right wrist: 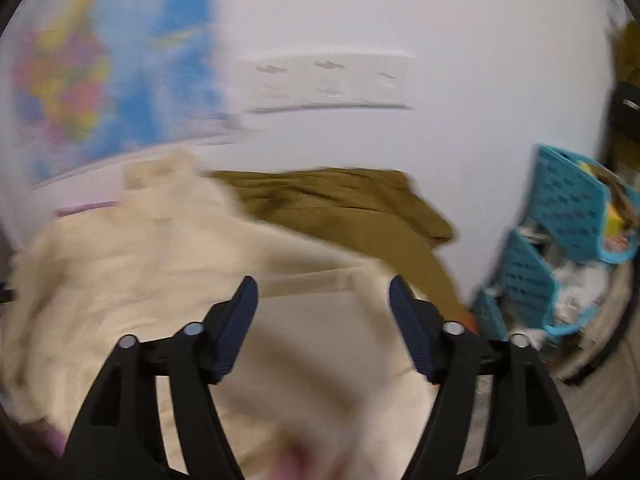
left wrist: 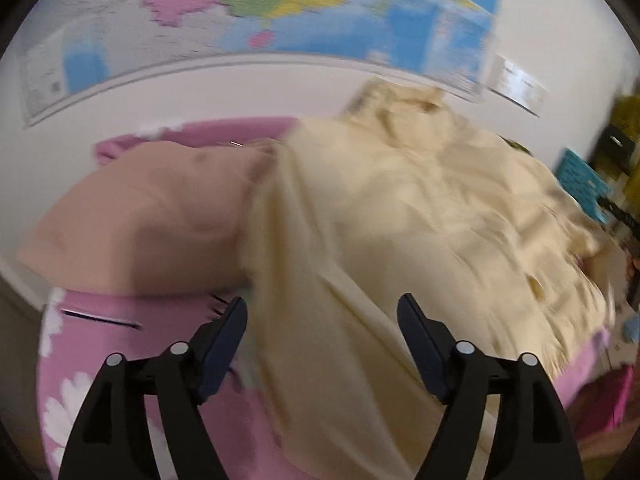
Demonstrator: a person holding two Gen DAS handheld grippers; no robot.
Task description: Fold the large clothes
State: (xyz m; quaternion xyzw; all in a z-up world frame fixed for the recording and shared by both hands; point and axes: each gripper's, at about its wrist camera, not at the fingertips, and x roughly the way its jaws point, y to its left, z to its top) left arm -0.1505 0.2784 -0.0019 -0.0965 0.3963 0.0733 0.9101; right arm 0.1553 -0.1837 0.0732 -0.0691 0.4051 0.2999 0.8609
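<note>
Right now both claws stand released above the bed: the left gripper [left wrist: 322, 326] and right gripper [right wrist: 323, 304] grasp nothing, with the cream garment [left wrist: 400, 220] rumpled across the pink floral bedsheet [left wrist: 120, 344]; a careless pinch could catch the sheet too, or the brown garment [right wrist: 340, 200] lying far right

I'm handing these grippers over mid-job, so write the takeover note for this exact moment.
Left gripper: open, nothing between its fingers, hanging over the cream fabric garment.
Right gripper: open and empty, over the same garment.
Where things are: the cream garment lies rumpled across the pink daisy-print bedcover. A peach pillow sits at its left. An olive-brown garment lies behind it by the white wall. Teal plastic baskets stand at the right.
Done: no neat fold visible; the frames are blurred.
Left: flatten and fold the cream garment, then the olive-brown one.
</note>
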